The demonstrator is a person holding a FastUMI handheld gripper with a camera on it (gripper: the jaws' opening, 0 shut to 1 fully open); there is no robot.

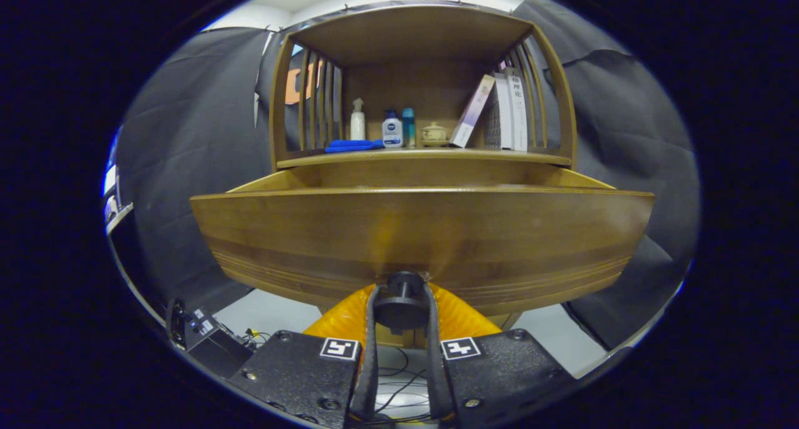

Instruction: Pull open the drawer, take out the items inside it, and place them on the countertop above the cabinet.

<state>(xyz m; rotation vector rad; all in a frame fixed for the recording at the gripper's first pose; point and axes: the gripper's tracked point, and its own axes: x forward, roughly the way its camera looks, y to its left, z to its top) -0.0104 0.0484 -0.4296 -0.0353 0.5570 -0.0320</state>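
Now: claw (401, 304) clamped on the drawer knob (400, 301), low centre of frame, both fingers pressing its sides, presumably so the pull runs straight along the slides. Drawer (422, 235) stands out from the cabinet, front panel across mid-frame; contents hidden behind that panel. Table (424, 157) above already carries a pump bottle (357, 120), lotion bottle (392, 130), blue cloth (353, 145), books (507, 109), upper centre.
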